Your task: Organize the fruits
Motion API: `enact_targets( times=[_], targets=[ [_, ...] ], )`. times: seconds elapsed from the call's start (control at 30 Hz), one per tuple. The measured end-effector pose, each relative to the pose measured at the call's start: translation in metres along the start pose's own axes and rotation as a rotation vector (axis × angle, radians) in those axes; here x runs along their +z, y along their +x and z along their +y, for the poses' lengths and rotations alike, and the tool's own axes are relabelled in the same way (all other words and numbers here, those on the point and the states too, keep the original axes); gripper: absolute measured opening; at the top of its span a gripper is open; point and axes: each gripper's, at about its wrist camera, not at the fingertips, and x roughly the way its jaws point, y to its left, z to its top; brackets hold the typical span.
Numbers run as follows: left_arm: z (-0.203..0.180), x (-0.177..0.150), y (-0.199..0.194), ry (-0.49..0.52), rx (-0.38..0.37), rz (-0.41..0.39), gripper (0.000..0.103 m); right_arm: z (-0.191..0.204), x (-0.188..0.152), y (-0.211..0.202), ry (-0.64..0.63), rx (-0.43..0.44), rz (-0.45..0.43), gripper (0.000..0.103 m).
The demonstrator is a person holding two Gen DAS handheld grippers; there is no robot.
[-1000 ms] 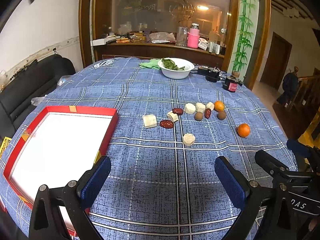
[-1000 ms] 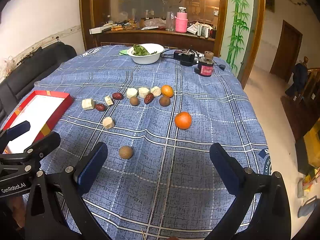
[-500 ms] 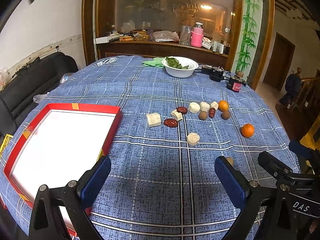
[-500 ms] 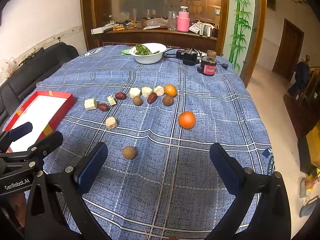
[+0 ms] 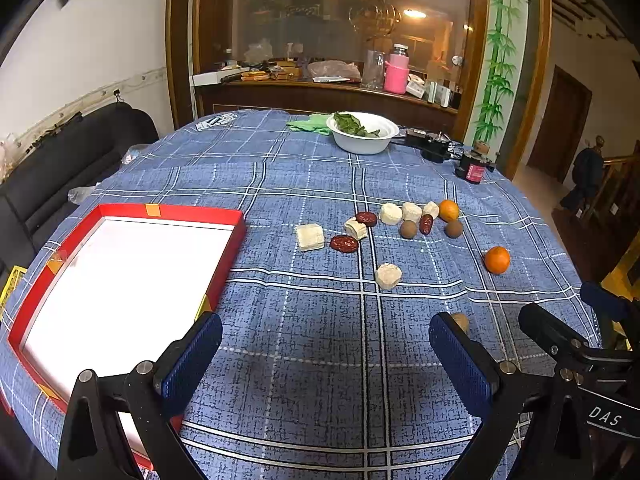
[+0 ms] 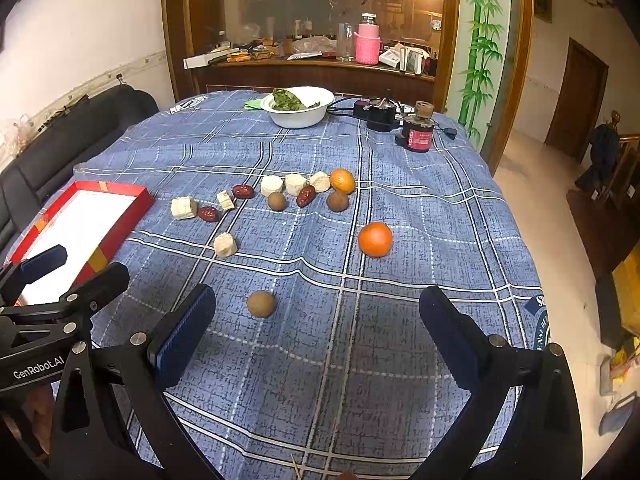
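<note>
A red-rimmed tray (image 5: 196, 214) (image 6: 138, 195) with a white floor lies empty on the left of the blue checked tablecloth. Fruits sit in a loose row mid-table: pale cubes (image 5: 309, 237) (image 6: 184, 207), red dates (image 5: 343, 243) (image 6: 208, 214), brown round fruits (image 6: 276, 201) and an orange (image 5: 448, 210) (image 6: 342, 180). A second orange (image 5: 497, 259) (image 6: 375, 239) lies apart to the right. One brown fruit (image 6: 261, 303) (image 5: 461, 321) rests nearest me. My left gripper (image 5: 325, 354) is open above bare cloth beside the tray. My right gripper (image 6: 316, 330) is open, just behind that brown fruit.
A white bowl of greens (image 5: 362, 134) (image 6: 298, 110), a black power strip (image 6: 378, 114) and a small red-labelled jar (image 6: 418, 136) stand at the table's far side. A dark sofa (image 5: 60, 160) lies left. The table edge drops off on the right.
Both grippers have drawn back and lifted slightly, so the fruits sit a little farther off. Both stay open and nothing on the table has moved.
</note>
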Motion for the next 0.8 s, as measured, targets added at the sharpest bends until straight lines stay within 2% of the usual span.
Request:
enact_targets(
  times=[0.8],
  targets=[
    [0.0015, -0.0002, -0.0015, -0.005, 0.002, 0.004, 0.103, 0.0013, -0.0009, -0.0004, 0.0, 0.001, 0.002, 0.103]
  ],
)
